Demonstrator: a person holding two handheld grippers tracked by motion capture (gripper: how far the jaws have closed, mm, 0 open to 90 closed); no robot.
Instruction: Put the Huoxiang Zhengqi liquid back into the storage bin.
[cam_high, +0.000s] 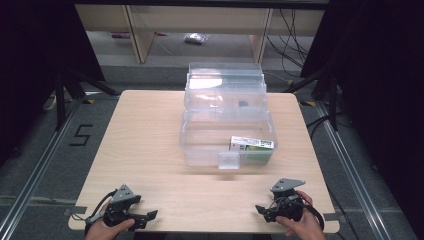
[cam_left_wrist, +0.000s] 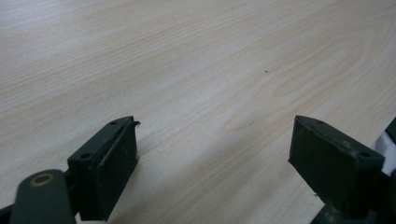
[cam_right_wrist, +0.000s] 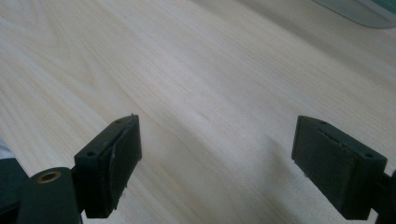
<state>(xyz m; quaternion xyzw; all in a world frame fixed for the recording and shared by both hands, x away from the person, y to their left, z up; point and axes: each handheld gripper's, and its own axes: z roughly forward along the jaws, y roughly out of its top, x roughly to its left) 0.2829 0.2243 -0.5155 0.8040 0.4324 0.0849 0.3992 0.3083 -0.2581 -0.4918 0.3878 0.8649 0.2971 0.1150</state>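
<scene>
- both grippers sit low at the near edge of the table, left gripper around seven o'clock, right gripper around five o'clock, each in a hand.
- left gripper view: jaws spread wide, nothing but bare wood grain between them, no contact with anything.
- right gripper view: same story, jaws well apart and empty, with a curved clear plastic edge peeking in at one o'clock.
- the thing in play looks to be the clear plastic box, sitting centre-table and a touch right, lid swung open toward twelve o'clock.
- inside it, at the near right corner, lies a small white-and-green carton, long axis running roughly nine to three, flat on the box floor.
- a small clear latch tab hangs off the front wall of the box.
- the relation that counts: from the right gripper the carton lies up at about eleven o'clock, from the left gripper it lies away toward one o'clock and clearly farther off.
- my read: the right hand is the nearer one for the carton or the latch, and it would have to come in over the front wall.
- both grippers are well apart from the box for now, no reach under way that i can make out.
</scene>
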